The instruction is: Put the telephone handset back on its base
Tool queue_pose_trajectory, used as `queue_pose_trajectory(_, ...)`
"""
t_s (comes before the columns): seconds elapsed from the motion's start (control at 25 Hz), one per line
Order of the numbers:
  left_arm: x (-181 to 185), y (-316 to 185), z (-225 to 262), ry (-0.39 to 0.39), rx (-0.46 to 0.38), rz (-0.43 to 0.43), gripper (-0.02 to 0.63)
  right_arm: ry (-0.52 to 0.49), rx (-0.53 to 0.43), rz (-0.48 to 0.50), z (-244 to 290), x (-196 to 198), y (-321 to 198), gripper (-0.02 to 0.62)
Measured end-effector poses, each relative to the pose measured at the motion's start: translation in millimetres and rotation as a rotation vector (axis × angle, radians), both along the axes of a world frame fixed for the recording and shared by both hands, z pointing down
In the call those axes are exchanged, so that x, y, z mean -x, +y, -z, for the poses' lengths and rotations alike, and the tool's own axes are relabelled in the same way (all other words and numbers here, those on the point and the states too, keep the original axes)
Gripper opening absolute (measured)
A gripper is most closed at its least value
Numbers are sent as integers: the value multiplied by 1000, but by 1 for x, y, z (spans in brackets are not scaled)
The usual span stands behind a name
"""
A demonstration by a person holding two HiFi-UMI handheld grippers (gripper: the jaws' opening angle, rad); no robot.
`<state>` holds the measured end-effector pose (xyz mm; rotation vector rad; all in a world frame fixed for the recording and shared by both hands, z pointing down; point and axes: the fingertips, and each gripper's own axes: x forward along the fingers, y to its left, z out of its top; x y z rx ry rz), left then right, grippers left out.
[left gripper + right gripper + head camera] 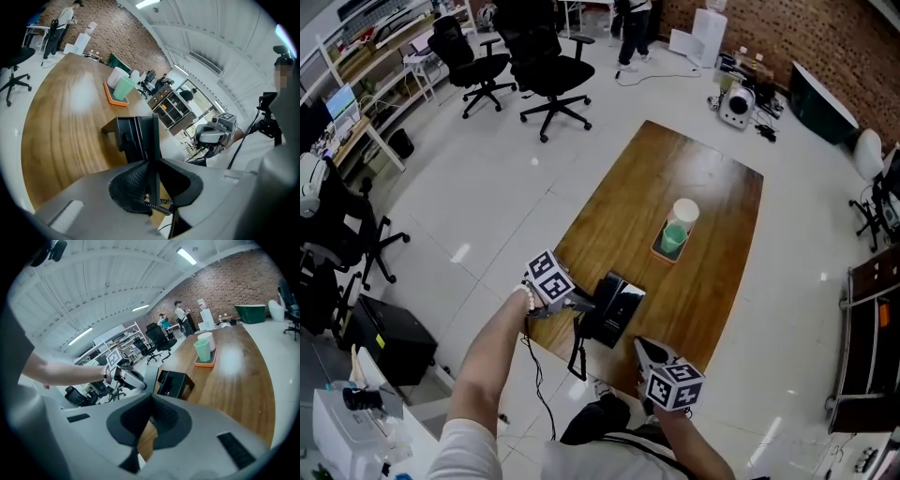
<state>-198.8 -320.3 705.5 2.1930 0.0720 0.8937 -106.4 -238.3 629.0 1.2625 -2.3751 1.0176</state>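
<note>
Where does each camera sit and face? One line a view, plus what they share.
Head view: on the head, steeply down at the table; both arms, left gripper, right gripper show.
Left gripper view: along jaws shut on the handset, toward the base; right gripper shows.
Right gripper view: along shut, empty jaws toward the base; left arm shows.
Shared: all show base and tray.

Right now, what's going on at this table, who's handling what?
A person at a wooden table works a gripper in each hand. The left gripper has its fingers closed on the black telephone handset, held on edge right against the base, with the coiled cord hanging below. It does not look seated yet. The right gripper, fingers together and empty, hovers by the table's near edge. An orange tray with cups sits further along.
</note>
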Motion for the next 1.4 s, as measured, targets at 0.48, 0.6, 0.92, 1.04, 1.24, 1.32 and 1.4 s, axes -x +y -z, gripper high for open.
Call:
queue_pose_trajectory(0.48,-14,-17,-8,24,113,-104,67,-6,33,-9,-9,15,-3,9)
queue_pose_trajectory(0.6,-15,-18,-17,19,140,-102,67,-12,34,-29,-9,13,-4,9)
queue_pose_trajectory(0.92,-5,-28,-38,-69,175,-7,184,0,53,-33,-11,12,-16,9)
queue_pose_trajectory(1.04,0,-34,-46,-121,132,38,264,5,69,-21,-14,16,-19,9)
queue_pose_trajectory(1.24,-11,-25,-29,-24,106,46,105,-7,65,0,-11,23,-17,9)
queue_pose_trajectory(1.32,-14,-24,-23,23,109,63,83,-8,67,1,-11,22,-15,9)
queue_pose_trajectory(1.4,-14,-26,-20,62,119,96,77,-7,69,1,-12,20,-12,9)
